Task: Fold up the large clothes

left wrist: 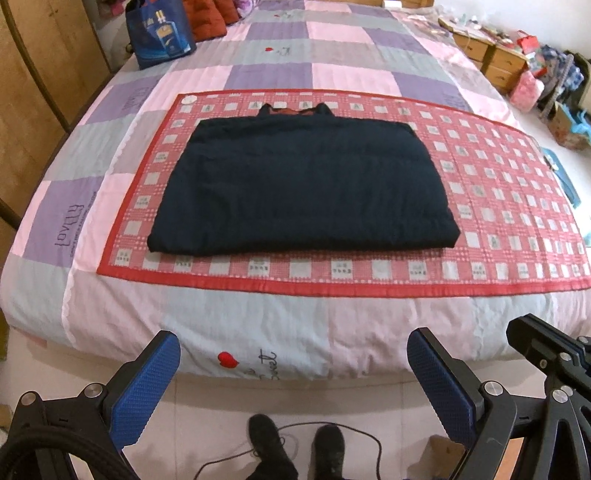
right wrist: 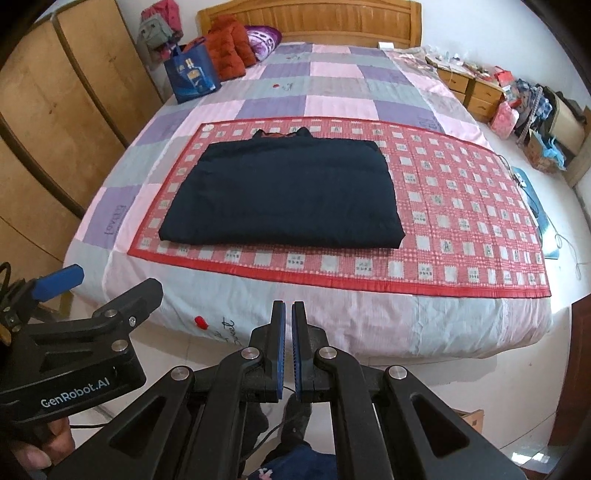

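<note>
A dark navy garment [left wrist: 303, 184], folded into a broad rectangle, is laid flat on a red-and-white checked mat with a red border [left wrist: 498, 206], which is itself spread over a patchwork quilt of pink, purple and grey squares [left wrist: 332, 74] on the bed. The garment's collar (a reddish lining is glimpsed inside it) is turned toward the wooden headboard [right wrist: 310, 18].

The left gripper [left wrist: 293, 384] is held off the foot of the bed, above the floor, with its blue textured pads [left wrist: 142, 387] spread wide apart and nothing between them. The garment is seen well ahead of it, beyond the mat's near border, untouched.

The right gripper [right wrist: 288, 350] is likewise held short of the bed edge; its blue-lined fingers are brought nearly together, only a thin slit being left, and no cloth is pinched. The folded garment lies well apart from them, ahead and slightly to the left.

A blue printed tote bag [right wrist: 192, 75] is stood near the quilt's far left corner.
</note>
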Action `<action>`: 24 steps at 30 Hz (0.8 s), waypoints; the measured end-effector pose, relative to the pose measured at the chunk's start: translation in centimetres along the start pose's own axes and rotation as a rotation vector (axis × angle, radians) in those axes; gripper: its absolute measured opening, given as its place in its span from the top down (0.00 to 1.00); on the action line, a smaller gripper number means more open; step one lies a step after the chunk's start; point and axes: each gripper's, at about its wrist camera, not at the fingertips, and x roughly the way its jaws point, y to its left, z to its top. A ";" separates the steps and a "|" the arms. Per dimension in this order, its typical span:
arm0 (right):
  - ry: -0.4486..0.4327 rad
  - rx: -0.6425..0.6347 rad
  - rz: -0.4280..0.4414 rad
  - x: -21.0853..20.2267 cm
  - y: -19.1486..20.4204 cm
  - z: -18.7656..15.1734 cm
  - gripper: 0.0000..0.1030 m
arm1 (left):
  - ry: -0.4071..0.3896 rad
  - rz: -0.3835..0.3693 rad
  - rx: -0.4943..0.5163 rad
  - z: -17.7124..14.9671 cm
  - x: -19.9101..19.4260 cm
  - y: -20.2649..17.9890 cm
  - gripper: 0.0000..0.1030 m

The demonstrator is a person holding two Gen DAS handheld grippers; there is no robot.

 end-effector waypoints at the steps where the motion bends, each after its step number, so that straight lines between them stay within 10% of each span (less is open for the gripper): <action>1: 0.006 -0.001 0.002 0.1 0.0 0.0 0.96 | 0.005 0.000 0.000 0.0 0.1 -0.1 0.02; 9: 0.011 0.034 -0.026 0.3 -1.8 0.5 0.34 | 0.011 0.012 -0.029 0.8 0.5 0.9 0.02; 24: 0.035 0.056 -0.033 0.7 -2.3 0.4 0.30 | 0.028 0.031 -0.034 1.0 1.2 1.6 0.02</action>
